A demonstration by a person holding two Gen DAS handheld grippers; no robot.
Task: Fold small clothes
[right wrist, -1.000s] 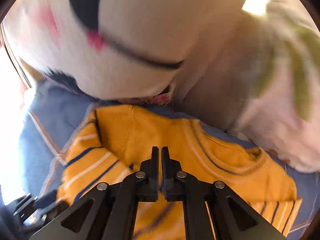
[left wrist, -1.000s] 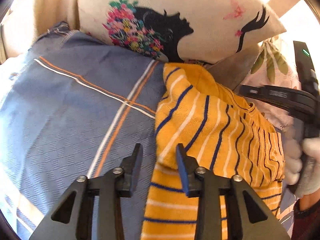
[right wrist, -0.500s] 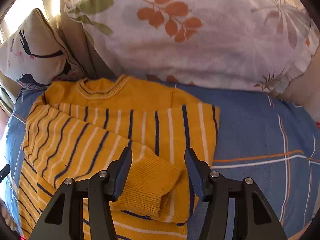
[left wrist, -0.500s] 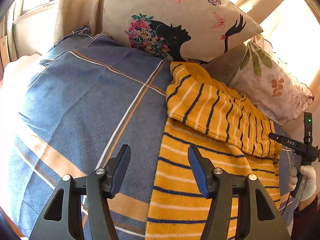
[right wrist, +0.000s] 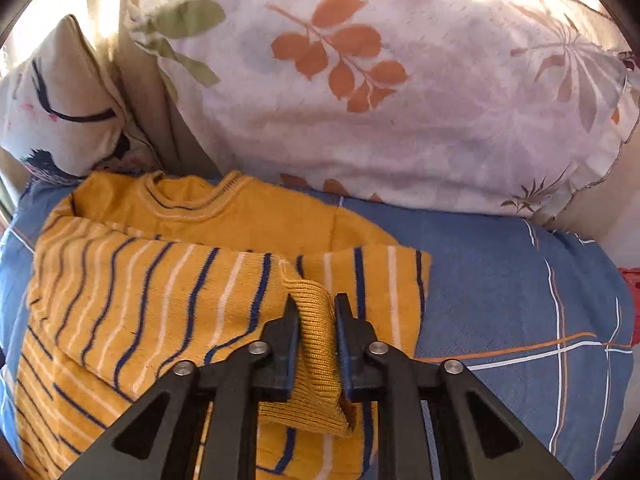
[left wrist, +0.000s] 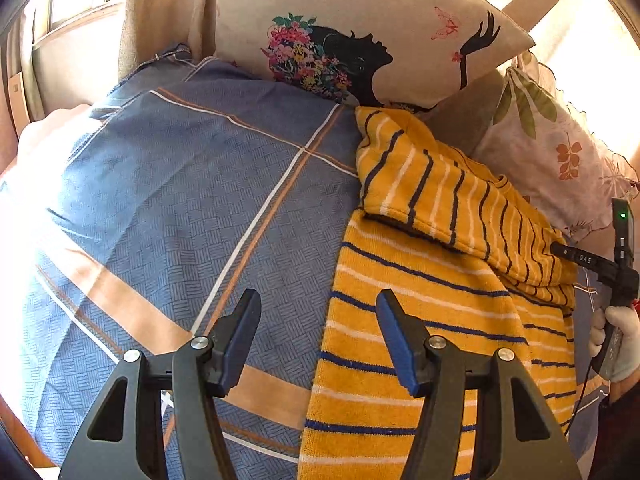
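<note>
A small yellow sweater (left wrist: pixel 432 292) with navy and white stripes lies on the blue checked bedsheet (left wrist: pixel 192 208), one sleeve folded across its chest. My left gripper (left wrist: pixel 318 312) is open and empty, above the sweater's left edge. My right gripper (right wrist: pixel 316 312) is shut on the ribbed sleeve cuff (right wrist: pixel 316 344), which is bunched between its fingers over the sweater (right wrist: pixel 152 280). The right gripper also shows in the left wrist view (left wrist: pixel 600 268), at the sweater's far side, held by a gloved hand.
A cream pillow with a woman's silhouette (left wrist: pixel 360 32) and a white leaf-print pillow (right wrist: pixel 400 92) lean at the head of the bed, just behind the sweater's collar. A red object (right wrist: pixel 628 304) shows at the right edge. The sheet (right wrist: pixel 520 288) extends to the right of the sweater.
My right gripper has closed on the sleeve cuff, having been open around it half a second ago. My left gripper stays open and has barely moved.
</note>
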